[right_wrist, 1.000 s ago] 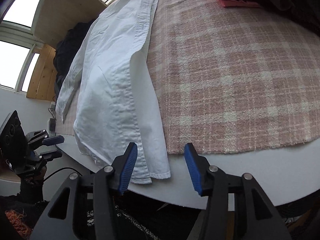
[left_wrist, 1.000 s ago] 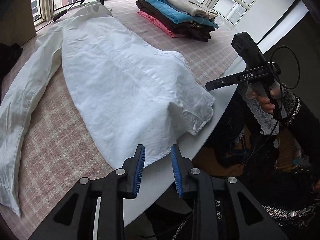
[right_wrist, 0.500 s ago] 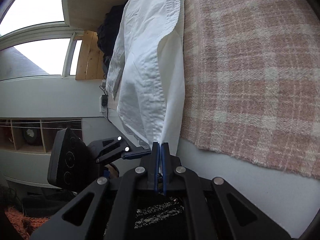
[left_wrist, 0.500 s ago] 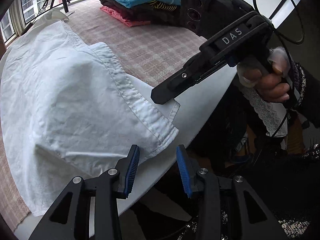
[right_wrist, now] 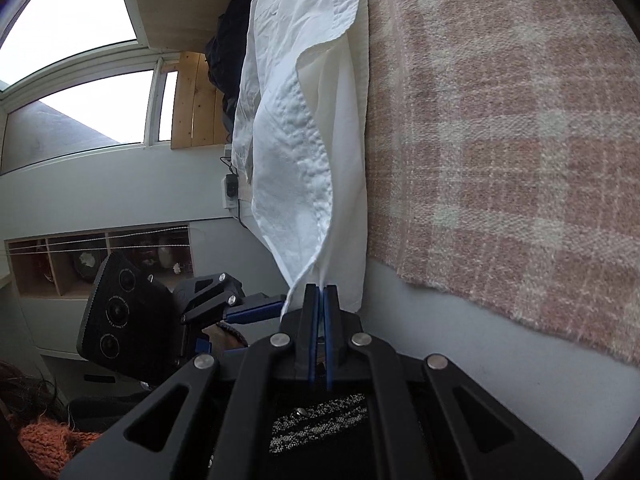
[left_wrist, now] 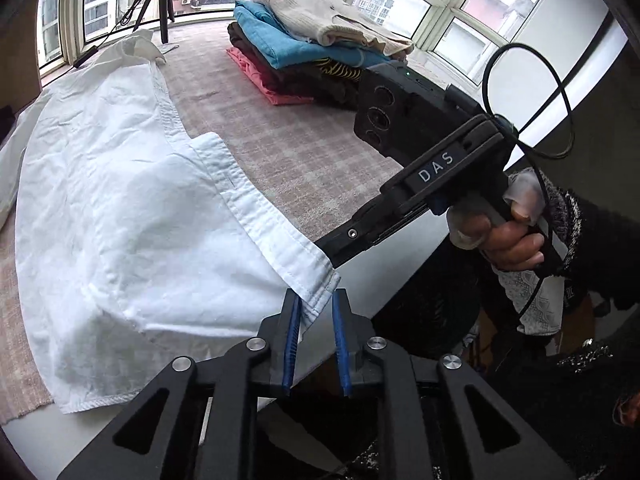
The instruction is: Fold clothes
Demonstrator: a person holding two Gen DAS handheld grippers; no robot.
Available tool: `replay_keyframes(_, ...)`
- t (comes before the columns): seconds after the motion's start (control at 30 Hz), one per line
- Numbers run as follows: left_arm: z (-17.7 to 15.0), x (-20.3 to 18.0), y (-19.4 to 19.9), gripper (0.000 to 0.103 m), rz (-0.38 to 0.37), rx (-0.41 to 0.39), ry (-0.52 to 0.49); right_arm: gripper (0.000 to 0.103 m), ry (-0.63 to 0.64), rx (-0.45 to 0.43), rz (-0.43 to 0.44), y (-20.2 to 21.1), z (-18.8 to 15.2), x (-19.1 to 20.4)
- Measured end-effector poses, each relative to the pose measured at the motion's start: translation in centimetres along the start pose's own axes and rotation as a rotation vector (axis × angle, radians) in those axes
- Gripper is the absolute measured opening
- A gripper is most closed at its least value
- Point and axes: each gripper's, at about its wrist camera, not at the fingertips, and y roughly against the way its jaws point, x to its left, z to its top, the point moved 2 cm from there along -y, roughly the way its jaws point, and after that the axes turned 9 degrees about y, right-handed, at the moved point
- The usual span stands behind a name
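A white shirt (left_wrist: 132, 216) lies spread on the plaid-covered table, its hem toward me. My right gripper (right_wrist: 320, 290) is shut on the hem's near corner, and the cloth (right_wrist: 292, 152) rises from its pads in a taut fold. In the left wrist view the right gripper (left_wrist: 326, 250) pinches that same corner from the right. My left gripper (left_wrist: 317, 300) sits just below it with its jaws closing. The hem corner hangs between the blue pads, with a gap still showing on the right side. From the right wrist view the left gripper (right_wrist: 260, 306) is close by on the left.
A stack of folded clothes (left_wrist: 312, 52) stands at the far side of the pink plaid cloth (right_wrist: 500, 140). The white table edge (right_wrist: 480, 360) runs under both grippers. A person's hand (left_wrist: 508, 232) holds the right gripper. A tripod (left_wrist: 160, 8) stands by the windows.
The right gripper has shut on the shirt's hem corner and tipped downward, drawing the cloth up. The left gripper has come across to that corner, and its jaws have narrowed around it.
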Motion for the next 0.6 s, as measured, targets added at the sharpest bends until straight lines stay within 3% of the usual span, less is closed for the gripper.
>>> replay_keyframes(0.17,-0.1,-1.7,-1.5,0.044,0.096,-0.028,-0.067,0.003,-0.005,-0.005,0.036,0.4,0.0,0.7)
replay_keyframes(0.23,0.1,-1.9,-1.9,0.045,0.115,-0.052,-0.072,0.003,0.003,-0.002,0.047,0.3,0.1,1.3)
replay_keyframes(0.3,0.3,-1.6,-2.6,0.037,0.116,-0.054,-0.062,0.003,0.003,0.002,0.064,0.2,0.0,1.9)
replay_keyframes(0.37,0.4,-0.7,-2.4,0.006,0.119,-0.050,-0.034,0.003,0.018,0.008,0.087,0.1,0.1,2.8)
replay_keyframes(0.47,0.7,1.6,0.1,0.002,0.038,-0.037,0.055,0.005,0.044,0.009,0.129,0.9,0.5,4.4)
replay_keyframes(0.53,1.2,3.2,3.8,0.002,0.022,-0.085,0.105,0.018,0.069,-0.023,0.107,2.2,0.9,5.0)
replay_keyframes(0.6,1.9,5.0,8.4,0.002,0.069,-0.142,0.130,0.041,0.131,-0.102,-0.026,3.8,1.3,5.1)
